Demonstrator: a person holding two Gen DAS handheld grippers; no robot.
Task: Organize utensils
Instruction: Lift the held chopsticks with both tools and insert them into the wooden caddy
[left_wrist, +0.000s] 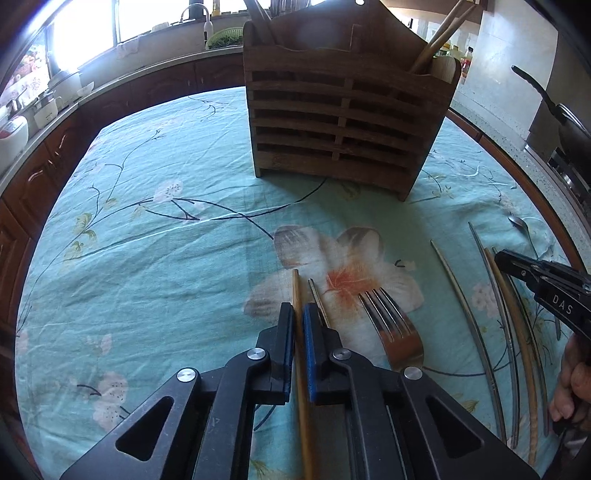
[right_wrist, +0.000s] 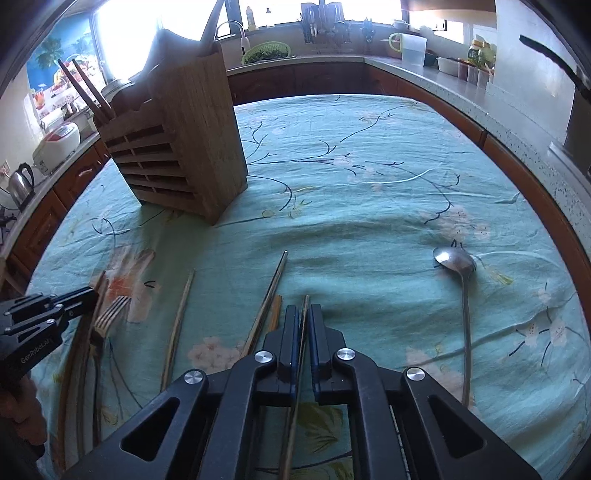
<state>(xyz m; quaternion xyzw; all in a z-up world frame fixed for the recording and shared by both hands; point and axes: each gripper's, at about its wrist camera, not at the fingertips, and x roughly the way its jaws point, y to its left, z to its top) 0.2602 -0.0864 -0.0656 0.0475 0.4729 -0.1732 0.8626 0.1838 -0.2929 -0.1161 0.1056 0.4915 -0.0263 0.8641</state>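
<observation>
- On the floral tablecloth (left_wrist: 155, 236), the left gripper (left_wrist: 298, 332) is clamped on a wooden chopstick (left_wrist: 295, 288); this view alone shows the stick running between the blue pads, tip toward 12 o'clock.
- At 1 o'clock from that gripper lies a fork (left_wrist: 388, 314), tines up-frame; a thin metal chopstick (left_wrist: 316, 291) lies just beside the right pad.
- Left wrist view shows the slatted front of the wooden utensil holder (left_wrist: 347, 129) at 12 o'clock, chopsticks standing in its right compartment.
- Right wrist view shows the right gripper (right_wrist: 304, 332) closed on a thin dark chopstick (right_wrist: 303, 354); more loose chopsticks (right_wrist: 266, 306) lie at 11 o'clock.
- Only the right wrist view shows the whole spoon (right_wrist: 460, 288), at 2 o'clock, bowl away from the camera; the left view shows just its bowl.
- Right wrist view shows the holder's side wall, at 10 o'clock.
- Hard to make out: both held sticks' lower ends are hidden under the gripper bodies; the holder's other contents are dark against window glare.
</observation>
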